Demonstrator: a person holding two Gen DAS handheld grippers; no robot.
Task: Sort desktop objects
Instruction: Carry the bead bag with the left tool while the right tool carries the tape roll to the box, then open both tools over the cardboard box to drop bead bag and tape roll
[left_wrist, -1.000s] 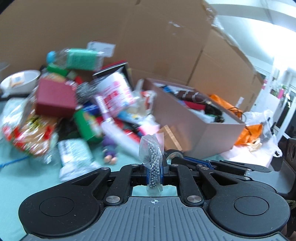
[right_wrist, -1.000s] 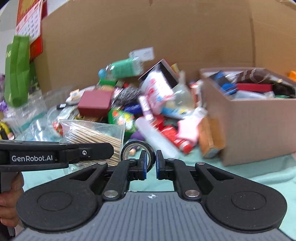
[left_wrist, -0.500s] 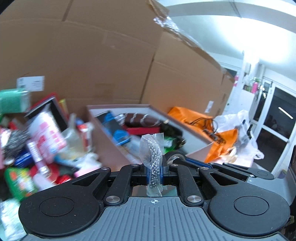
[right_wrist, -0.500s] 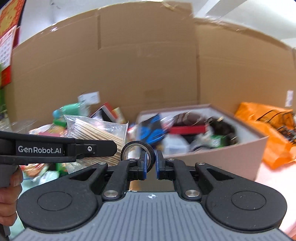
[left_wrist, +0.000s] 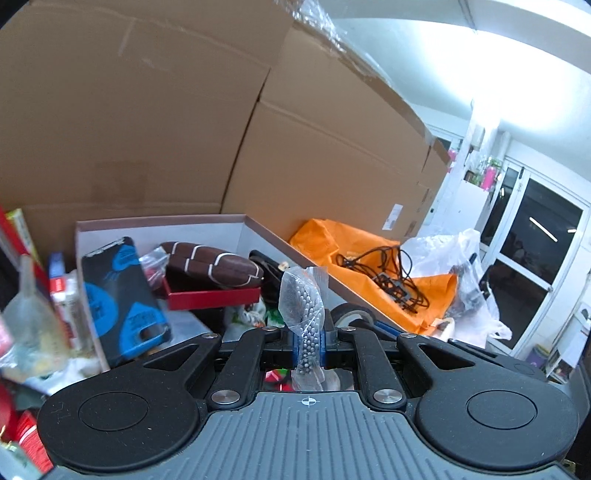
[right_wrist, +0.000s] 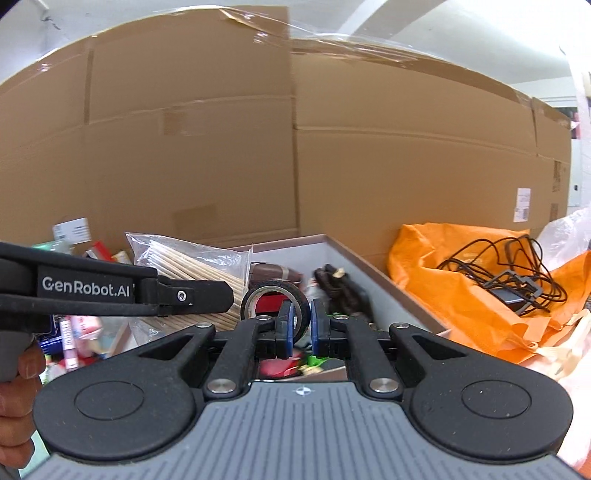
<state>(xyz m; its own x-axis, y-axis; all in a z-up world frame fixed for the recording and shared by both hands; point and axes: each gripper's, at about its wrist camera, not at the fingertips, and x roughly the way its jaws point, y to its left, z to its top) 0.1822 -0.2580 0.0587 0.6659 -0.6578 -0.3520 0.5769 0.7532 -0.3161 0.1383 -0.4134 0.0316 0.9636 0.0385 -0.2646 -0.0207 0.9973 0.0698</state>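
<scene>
Box (left_wrist: 255, 225) (crammed) holds cases; left claw (left_wrist: 309, 341) pinches bead bag (left_wrist: 304, 295), right claw (right_wrist: 299, 326) tape (right_wrist: 275, 295).

The left gripper (left_wrist: 309, 341) was matte black with blue pads, silver screws at its linkage pivots, two round caps low in the frame and a ribbed grey base bearing a small crosshair mark. The right gripper (right_wrist: 299, 326) matched it. At left, white "GenRobot.AI" lettering marked a black body.
</scene>
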